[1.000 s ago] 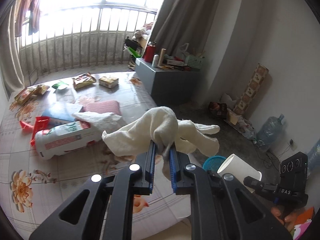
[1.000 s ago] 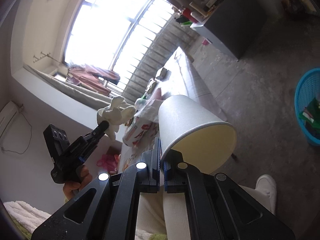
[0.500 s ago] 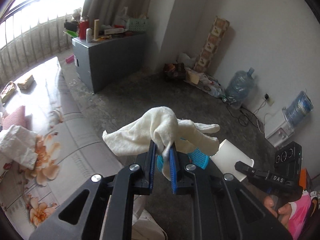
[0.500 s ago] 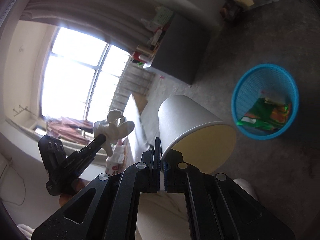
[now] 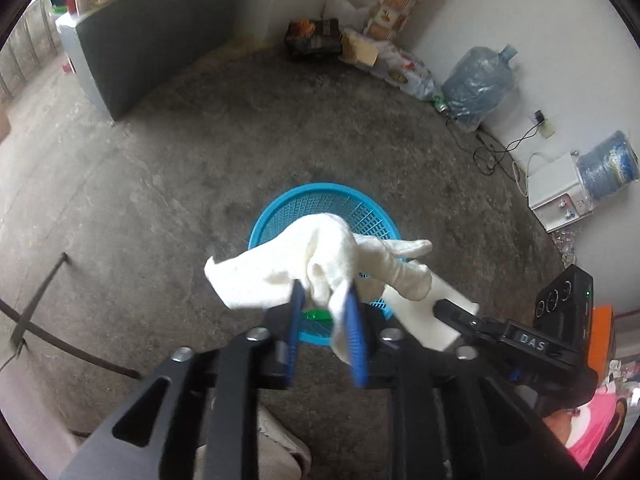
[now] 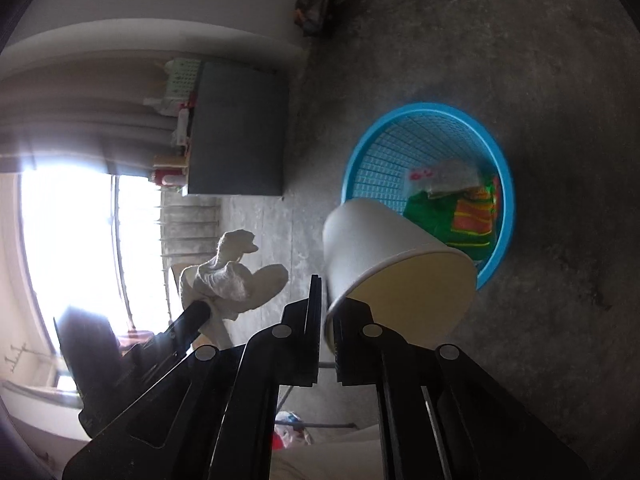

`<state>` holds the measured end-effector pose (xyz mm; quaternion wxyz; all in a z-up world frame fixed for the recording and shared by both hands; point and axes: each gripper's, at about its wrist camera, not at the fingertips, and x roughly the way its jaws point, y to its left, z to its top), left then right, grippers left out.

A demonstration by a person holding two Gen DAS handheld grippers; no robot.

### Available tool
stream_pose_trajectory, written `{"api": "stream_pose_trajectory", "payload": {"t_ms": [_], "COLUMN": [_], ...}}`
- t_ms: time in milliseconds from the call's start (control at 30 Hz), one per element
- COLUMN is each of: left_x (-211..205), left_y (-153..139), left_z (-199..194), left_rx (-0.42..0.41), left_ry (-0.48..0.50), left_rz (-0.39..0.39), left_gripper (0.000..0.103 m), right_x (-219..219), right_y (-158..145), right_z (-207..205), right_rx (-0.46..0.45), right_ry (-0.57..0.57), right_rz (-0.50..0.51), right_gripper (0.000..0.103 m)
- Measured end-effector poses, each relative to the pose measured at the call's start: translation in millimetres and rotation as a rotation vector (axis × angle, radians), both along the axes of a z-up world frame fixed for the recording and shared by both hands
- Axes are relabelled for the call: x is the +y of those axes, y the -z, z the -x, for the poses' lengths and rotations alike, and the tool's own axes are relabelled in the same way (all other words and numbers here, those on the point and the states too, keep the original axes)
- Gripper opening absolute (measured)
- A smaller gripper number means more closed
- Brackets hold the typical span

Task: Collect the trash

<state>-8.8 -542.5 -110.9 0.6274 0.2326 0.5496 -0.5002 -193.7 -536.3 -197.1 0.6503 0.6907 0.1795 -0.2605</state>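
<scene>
Left gripper (image 5: 324,320): pointed steeply down over the blue mesh basket (image 5: 320,204). Blue-padded fingers (image 5: 356,340) partly apart, having just been opening; white cloth (image 5: 316,264) bunched between them, draped against the right pad, clear of the left. Whether the pads still press on it cannot be told.

Right gripper (image 6: 327,340): fingers a narrow gap apart, having just been opening; rim of the white paper cup (image 6: 384,248) stands in the gap. Cup tilted, mouth toward the camera, its far end over the near edge of the basket (image 6: 424,110). Grip on the rim cannot be told.

Basket: on the grey concrete floor (image 5: 200,140), mid-scene. Contents, seen from the right wrist: green and orange wrappers (image 6: 460,216) and a clear plastic packet.

Surroundings: grey cabinet (image 5: 132,44) at far left, cluttered top; two large water bottles (image 5: 476,80) along the far right wall, one beside a white appliance (image 5: 556,192); boxes and bags in the far corner.
</scene>
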Motion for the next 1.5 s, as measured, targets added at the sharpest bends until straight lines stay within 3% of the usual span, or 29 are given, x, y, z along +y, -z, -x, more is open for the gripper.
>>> {"api": "stream_pose_trajectory", "payload": {"t_ms": [33,67,100,200,300,433,733,867,1067,1267,1500], "left_x": [-9,-14,-18,-15,1,19,74,110,162,213,281], "left_y": [11,18,26,31,17,-2,-57,-81,-109,-135,-153], "left_z": [-2,-4,-5,-3,-2,0,0,-5,-5,5,5], "left_rx": [0.006,0.005,-0.004,0.014,0.01,-0.041,-0.089,-0.071,-0.028,-0.111,-0.182], "left_ry": [-0.009,-0.018,-0.033,-0.054,-0.052,-0.05,-0.064,-0.081,-0.114,-0.145,-0.23], "left_rz": [-0.017,-0.033,-0.054,-0.084,-0.035,0.013,0.13,0.222,0.315,0.361,0.382], "left_gripper": [0.059,0.062,0.062,0.062,0.065,0.068,0.077,0.081,0.082,0.091,0.097], "right_x": [-8,-15,-20,-24,-16,-10,-7,19,68,106,147], "right_y": [13,25,39,66,71,69,50,30,-24,-92,-145], "right_z": [-6,-11,-16,-21,-22,-28,-34,-40,-36,-43,-61], "right_rx": [-0.017,-0.037,-0.019,0.109,0.094,0.111,0.05,0.102,0.183,0.261,0.304], "right_ry": [-0.005,-0.01,-0.007,-0.008,-0.006,-0.03,-0.04,-0.093,-0.189,-0.27,-0.312], "right_rz": [-0.017,-0.042,-0.073,-0.144,-0.147,-0.122,-0.069,0.021,0.223,0.484,0.707], "right_gripper": [0.019,0.033,0.041,0.044,0.055,0.058,0.061,0.061,0.065,0.078,0.094]}}
